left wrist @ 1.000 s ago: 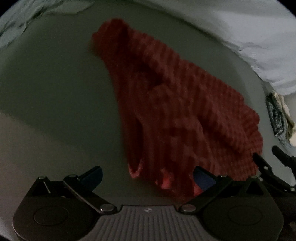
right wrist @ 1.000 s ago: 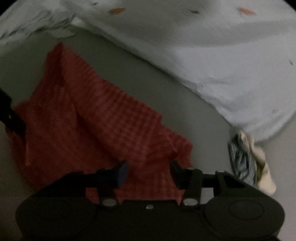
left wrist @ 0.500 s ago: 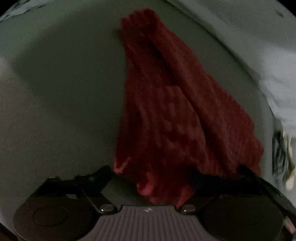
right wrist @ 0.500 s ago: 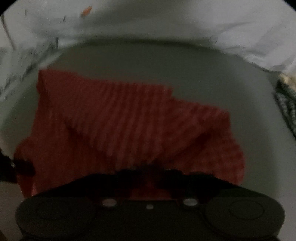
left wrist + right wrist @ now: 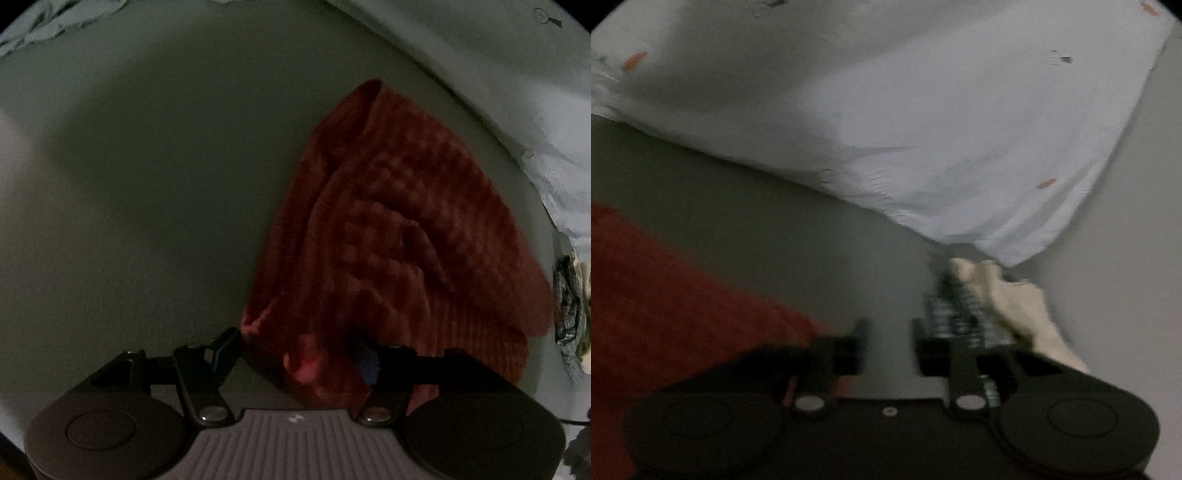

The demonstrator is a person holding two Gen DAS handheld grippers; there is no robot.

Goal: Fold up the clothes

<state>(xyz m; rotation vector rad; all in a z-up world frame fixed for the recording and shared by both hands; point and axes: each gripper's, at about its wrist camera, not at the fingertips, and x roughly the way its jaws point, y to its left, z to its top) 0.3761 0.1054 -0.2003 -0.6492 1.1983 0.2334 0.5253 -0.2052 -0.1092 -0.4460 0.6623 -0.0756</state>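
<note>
A red checked cloth (image 5: 406,229) lies bunched on the grey table (image 5: 147,184), in the right half of the left wrist view. Its near edge sits between the fingers of my left gripper (image 5: 295,354). Those fingers stand apart, the left one touching the cloth's edge. In the right wrist view the same red cloth (image 5: 665,295) lies at the left, clear of my right gripper (image 5: 890,343). That gripper is slightly open, with only bare table showing between its fingers. This view is blurred by motion.
A large pale blue-white garment (image 5: 923,129) covers the far side of the table, also visible as pale fabric (image 5: 535,92) at the upper right of the left view. A small checked cloth (image 5: 956,310) and a cream cloth (image 5: 1015,306) lie just beyond the right gripper's right finger.
Half a second ago my right gripper was shut on the red cloth; it has let go and swung right toward the checked and cream cloths. My left gripper's fingers narrowed around the cloth's edge.
</note>
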